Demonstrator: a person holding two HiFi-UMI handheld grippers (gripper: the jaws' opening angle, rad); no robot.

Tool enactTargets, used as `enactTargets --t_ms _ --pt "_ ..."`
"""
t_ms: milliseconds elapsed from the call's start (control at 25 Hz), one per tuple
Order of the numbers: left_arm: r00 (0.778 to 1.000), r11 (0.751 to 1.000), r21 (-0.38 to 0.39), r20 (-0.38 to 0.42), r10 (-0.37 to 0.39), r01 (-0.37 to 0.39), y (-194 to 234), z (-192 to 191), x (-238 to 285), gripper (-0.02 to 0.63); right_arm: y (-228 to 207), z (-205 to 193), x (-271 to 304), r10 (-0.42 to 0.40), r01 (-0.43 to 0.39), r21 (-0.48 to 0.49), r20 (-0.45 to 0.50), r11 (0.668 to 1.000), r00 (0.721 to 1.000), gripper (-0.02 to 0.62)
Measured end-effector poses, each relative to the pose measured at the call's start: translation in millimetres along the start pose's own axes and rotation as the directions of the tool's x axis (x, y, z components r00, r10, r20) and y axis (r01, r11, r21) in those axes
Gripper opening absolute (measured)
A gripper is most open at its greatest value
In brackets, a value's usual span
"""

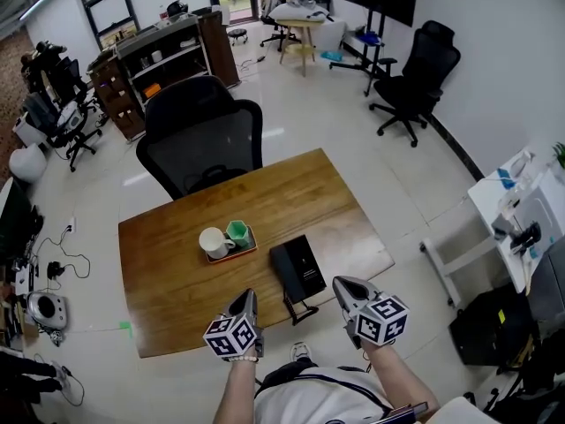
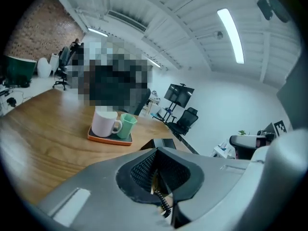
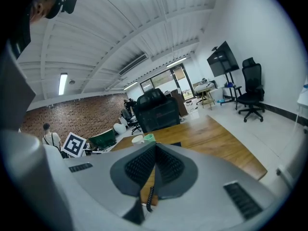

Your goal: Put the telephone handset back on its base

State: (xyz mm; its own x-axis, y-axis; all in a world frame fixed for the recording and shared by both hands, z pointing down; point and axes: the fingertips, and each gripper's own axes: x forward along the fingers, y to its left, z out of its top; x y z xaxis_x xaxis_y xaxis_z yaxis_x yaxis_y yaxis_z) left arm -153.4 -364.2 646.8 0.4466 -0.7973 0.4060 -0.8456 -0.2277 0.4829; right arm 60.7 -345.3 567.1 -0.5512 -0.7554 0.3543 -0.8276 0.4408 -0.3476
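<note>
A black telephone base (image 1: 298,268) lies on the wooden table (image 1: 177,272), near its front edge. The black handset (image 1: 301,310) rests off the base, just in front of it at the table's edge. My left gripper (image 1: 247,297) hovers left of the handset and my right gripper (image 1: 341,283) to its right; neither touches it. In the left gripper view the left gripper (image 2: 157,151) is shut with nothing between its pads, and a coiled cord (image 2: 164,202) shows below the jaws. The right gripper (image 3: 155,148) also stands shut and empty, above the cord (image 3: 149,197).
An orange tray (image 1: 234,254) with a white mug (image 1: 213,242) and a green cup (image 1: 237,232) sits left of the base. A black office chair (image 1: 201,140) stands behind the table. A white side table (image 1: 521,203) and a black bag (image 1: 485,327) are at the right.
</note>
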Motion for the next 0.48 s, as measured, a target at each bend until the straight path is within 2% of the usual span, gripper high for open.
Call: enactTargets --t_ms 240,400,480 --pt "0.998 0.998 0.056 0.061 0.016 -0.019 -32.7 2.7 -29.5 0.000 10.0 -10.4 -15.8 0.003 -0.003 -0.004 -0.010 1.000 1.000 0.000" --pt "0.999 0.993 0.113 0.046 0.028 -0.033 -55.1 -15.4 -41.6 0.000 16.0 -22.1 -31.0 0.008 -0.008 -0.005 -0.017 1.000 1.000 0.000" --pt "0.999 0.993 0.117 0.032 0.015 -0.019 -67.3 -26.2 -45.9 0.000 18.5 -28.1 -38.7 0.011 -0.011 -0.007 -0.020 1.000 1.000 0.000"
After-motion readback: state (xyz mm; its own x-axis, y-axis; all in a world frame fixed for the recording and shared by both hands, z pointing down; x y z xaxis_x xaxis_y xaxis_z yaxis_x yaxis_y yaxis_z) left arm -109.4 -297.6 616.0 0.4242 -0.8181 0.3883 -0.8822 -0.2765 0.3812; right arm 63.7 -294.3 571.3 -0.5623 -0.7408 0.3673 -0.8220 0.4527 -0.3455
